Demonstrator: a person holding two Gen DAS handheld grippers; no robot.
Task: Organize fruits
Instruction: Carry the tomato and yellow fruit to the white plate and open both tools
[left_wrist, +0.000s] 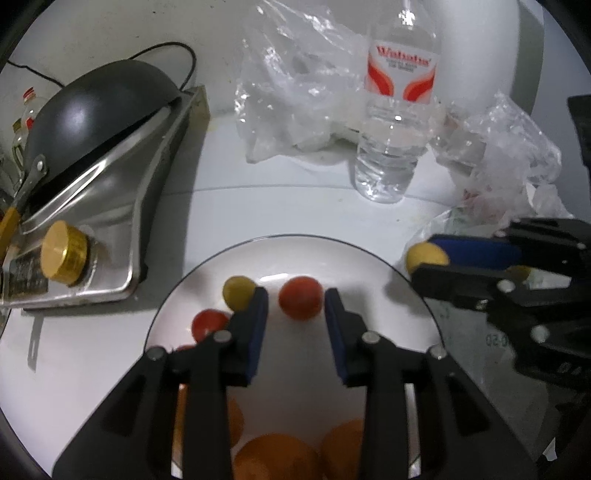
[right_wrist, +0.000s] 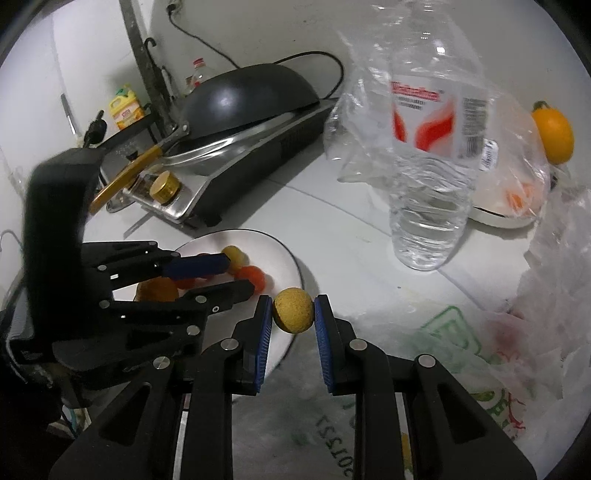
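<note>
Fruit lies on a white plate (left_wrist: 369, 254) in the left wrist view: a red-orange tomato (left_wrist: 300, 297) sits loose just ahead of the left gripper (left_wrist: 296, 301), its blue pads apart and touching nothing. A yellow tomato (left_wrist: 238, 292) rests against the left pad's outer side, a red tomato (left_wrist: 208, 325) nearer the plate's left rim, and oranges (left_wrist: 275, 458) at its near edge. Beyond the plate's far rim stands a water bottle (left_wrist: 397, 122) among clear plastic bags (left_wrist: 295, 85); a stove (left_wrist: 110, 206) bearing an upturned wok (left_wrist: 99, 110) fills the counter's left side.

Right wrist view: the right gripper (right_wrist: 293, 310) clamps a yellow fruit (right_wrist: 293, 310) between its pads, over the plate's (right_wrist: 258, 240) right rim, near a printed bag (right_wrist: 424, 350)
</note>
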